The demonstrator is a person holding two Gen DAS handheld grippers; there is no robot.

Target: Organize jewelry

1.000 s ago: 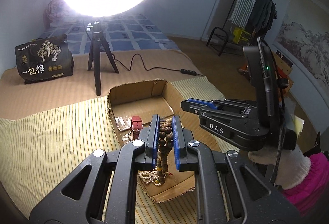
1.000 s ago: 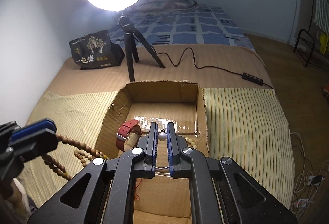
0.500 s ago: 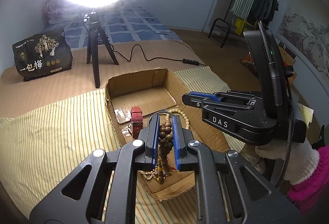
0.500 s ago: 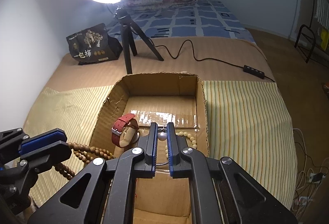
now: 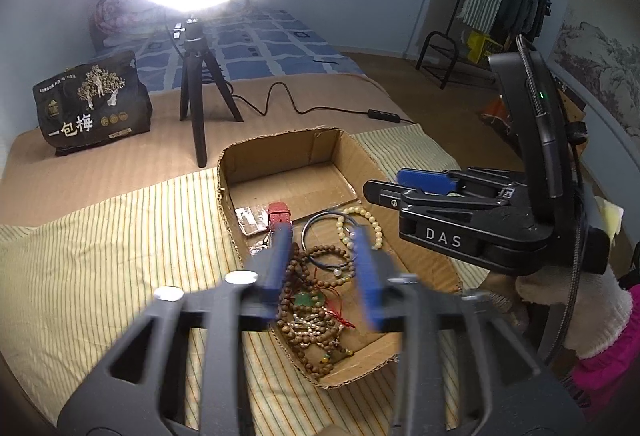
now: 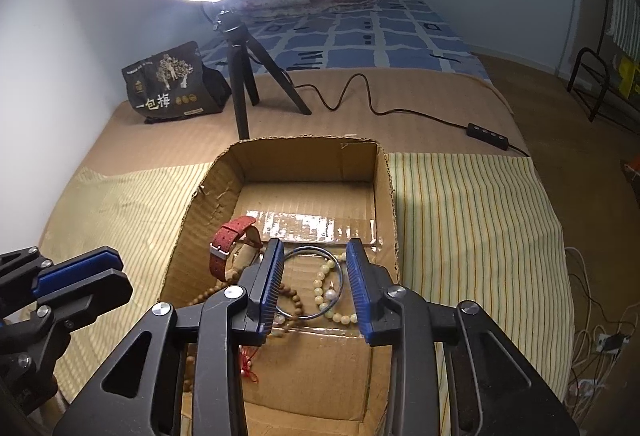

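An open cardboard box [image 5: 280,152] [image 6: 304,156] sits on a striped cloth. Inside lie brown wooden beads [image 5: 304,320] [image 6: 290,294], a thin bangle with a pearl [image 5: 320,232] [image 6: 316,284], a cream bead bracelet [image 5: 360,224] [image 6: 324,276] and a red-strap watch [image 5: 278,214] [image 6: 230,244]. My left gripper [image 5: 322,268] is open and empty above the wooden beads. My right gripper [image 6: 316,292] is open and empty above the bangle; it also shows in the left wrist view [image 5: 404,192].
A ring light on a black tripod [image 5: 196,88] [image 6: 240,76] stands behind the box, its cable [image 6: 380,108] trailing right. A black bag [image 5: 92,104] [image 6: 172,84] sits far left. A clothes rack [image 5: 492,8] stands at the right wall.
Both grippers have opened. The left one let go of the wooden beads and the right one let go of the pearl bangle; both pieces now lie in the box.
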